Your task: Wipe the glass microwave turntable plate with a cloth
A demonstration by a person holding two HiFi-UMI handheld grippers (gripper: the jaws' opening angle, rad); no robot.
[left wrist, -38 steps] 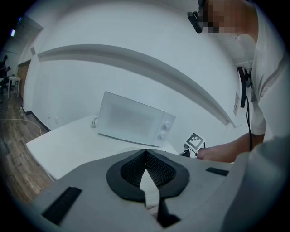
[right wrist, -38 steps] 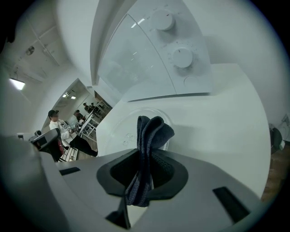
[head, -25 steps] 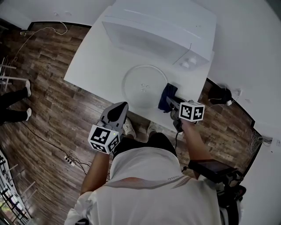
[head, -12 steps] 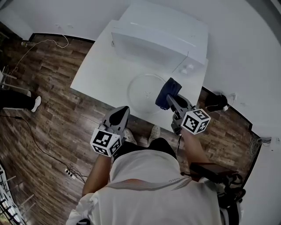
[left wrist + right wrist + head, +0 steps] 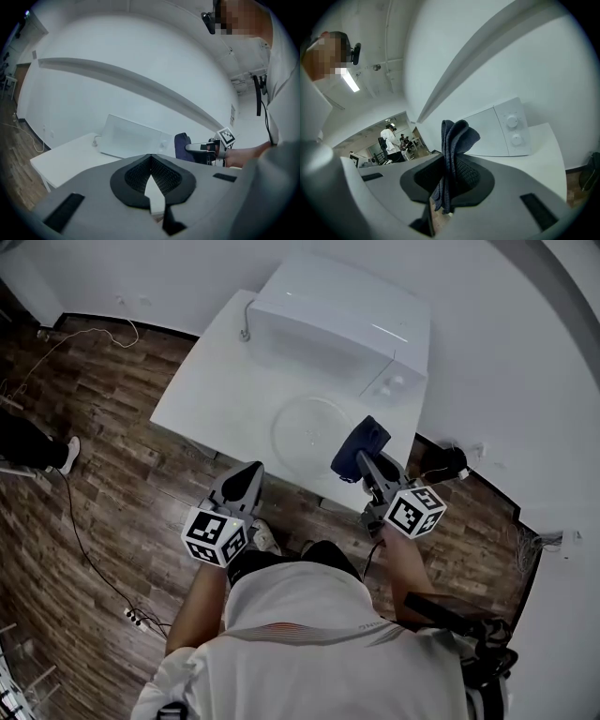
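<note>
Presently the right tongs (image 5: 362,461) are gripping the dark cloth (image 5: 362,442) at the glass plate (image 5: 305,427)'s right edge; the left tongs (image 5: 247,476) are hovering closed, empty.

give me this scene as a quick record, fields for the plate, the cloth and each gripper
glass turntable plate: flat on white table, in front of microwave
cloth: dark blue, bunched, over the plate's right rim; contact unclear
right gripper: shut on cloth
left gripper: shut, empty, held off the table's near edge
</note>
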